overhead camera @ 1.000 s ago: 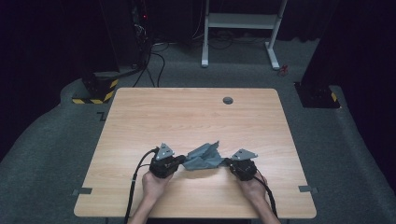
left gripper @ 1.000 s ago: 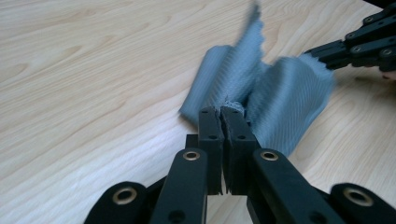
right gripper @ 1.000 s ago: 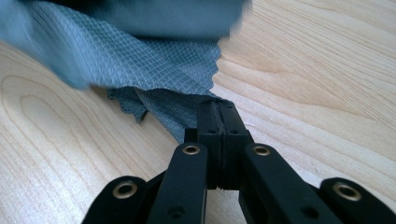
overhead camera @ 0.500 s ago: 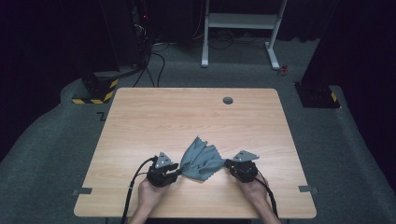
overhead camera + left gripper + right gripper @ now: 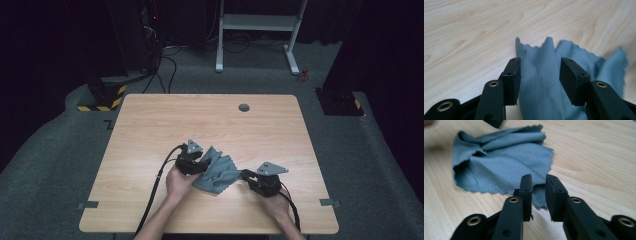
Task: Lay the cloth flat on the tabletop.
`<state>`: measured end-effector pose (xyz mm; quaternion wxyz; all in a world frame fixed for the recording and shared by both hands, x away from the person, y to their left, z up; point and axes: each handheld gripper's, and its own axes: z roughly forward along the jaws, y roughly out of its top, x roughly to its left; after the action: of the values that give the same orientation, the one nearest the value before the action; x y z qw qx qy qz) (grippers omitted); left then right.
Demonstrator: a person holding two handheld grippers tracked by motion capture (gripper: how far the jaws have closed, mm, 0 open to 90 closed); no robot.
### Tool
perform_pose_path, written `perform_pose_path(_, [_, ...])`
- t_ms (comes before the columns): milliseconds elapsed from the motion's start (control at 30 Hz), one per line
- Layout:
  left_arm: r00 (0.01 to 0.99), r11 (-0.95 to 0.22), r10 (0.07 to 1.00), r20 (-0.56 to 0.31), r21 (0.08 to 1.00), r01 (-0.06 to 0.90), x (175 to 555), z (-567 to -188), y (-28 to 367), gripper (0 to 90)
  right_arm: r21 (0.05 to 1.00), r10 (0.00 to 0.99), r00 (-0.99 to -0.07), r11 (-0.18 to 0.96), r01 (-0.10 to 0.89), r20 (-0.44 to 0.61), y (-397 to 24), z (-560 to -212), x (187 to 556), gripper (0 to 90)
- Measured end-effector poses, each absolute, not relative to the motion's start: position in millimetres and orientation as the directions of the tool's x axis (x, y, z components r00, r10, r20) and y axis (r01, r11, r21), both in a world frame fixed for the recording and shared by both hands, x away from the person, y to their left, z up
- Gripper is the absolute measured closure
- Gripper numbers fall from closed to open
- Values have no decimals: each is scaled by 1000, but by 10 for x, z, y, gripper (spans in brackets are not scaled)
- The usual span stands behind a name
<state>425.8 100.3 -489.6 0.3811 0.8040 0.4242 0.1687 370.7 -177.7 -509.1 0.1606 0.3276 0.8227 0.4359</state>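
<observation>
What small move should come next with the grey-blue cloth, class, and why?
Probably draw both hand-held grippers back off the cloth. The left hand-held gripper and right hand-held gripper have just been opening; their jaws stand apart, gripping nothing, and the cloth lies rumpled on the table.

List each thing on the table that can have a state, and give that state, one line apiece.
Grey-blue cloth: lying crumpled and partly folded on the table, held by neither gripper.
Left gripper: jaws apart and just been opening, cloth lying between them, pads not pressing it.
Right gripper: jaws slightly apart and just been opening, a cloth corner lying under the gap, not pinched.
Table's round grommet: flush in the tabletop, uncovered.
</observation>
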Motion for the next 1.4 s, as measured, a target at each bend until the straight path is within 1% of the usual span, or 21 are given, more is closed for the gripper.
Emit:
perform_pose_path(167, [558, -361, 829, -42, 721, 591, 4495, -4956, 890, 528, 796, 677, -736, 436, 420, 17, -1675, -5023, 3841, 707])
perform_pose_path(300, [545, -365, 837, -49, 691, 623, 4590, -5017, 888, 568, 782, 683, -729, 430, 450, 45, -1528, -5000, 4009, 672])
perform_pose_path(367, [544, -365, 837, -61, 678, 638, 4622, -5052, 891, 599, 779, 692, -720, 424, 462, 51, -1445, -5005, 4089, 623])
perform_pose_path(400, [548, -367, 834, -66, 674, 641, 4633, -5065, 898, 631, 775, 701, -712, 424, 468, 46, -1404, -5013, 4131, 593])
perform_pose_path(467, [548, -367, 833, -75, 666, 649, 4644, -5088, 900, 694, 758, 714, -698, 424, 495, 56, -1333, -5038, 4212, 574])
perform_pose_path(600, [560, -388, 827, -59, 660, 643, 4644, -5100, 899, 782, 729, 728, -683, 434, 529, 62, -1227, -5107, 4337, 563])
perform_pose_path(633, [560, -388, 827, -59, 660, 643, 4644, -5100, 899, 801, 723, 733, -677, 433, 539, 67, -1204, -5123, 4356, 570])
perform_pose_path(733, [575, -408, 817, -47, 657, 634, 4638, -5092, 914, 864, 701, 731, -680, 457, 548, 54, -1149, -5153, 4400, 663])
perform_pose_path(800, [581, -410, 812, -55, 656, 634, 4631, -5082, 923, 881, 697, 725, -688, 479, 533, 27, -1122, -5165, 4408, 757])
perform_pose_path(900, [588, -402, 806, -66, 668, 626, 4615, -5030, 952, 886, 698, 716, -698, 484, 527, 31, -1122, -5164, 4407, 862])
perform_pose_path(1033, [595, -391, 801, -66, 695, 603, 4561, -4929, 1003, 886, 704, 707, -707, 496, 508, 12, -1127, -5138, 4362, 881])
perform_pose_path(1133, [590, -372, 804, -68, 718, 589, 4501, -4877, 1065, 886, 722, 702, -711, 482, 496, 20, -1192, -5091, 4315, 881])
perform_pose_path(1367, [588, -369, 806, -62, 724, 582, 4349, -4891, 1200, 886, 737, 702, -711, 460, 495, 39, -1363, -5070, 4188, 881])
perform_pose_path(1400, [590, -374, 805, -58, 723, 581, 4271, -4908, 1263, 886, 748, 697, -716, 456, 483, 37, -1432, -5064, 4122, 881])
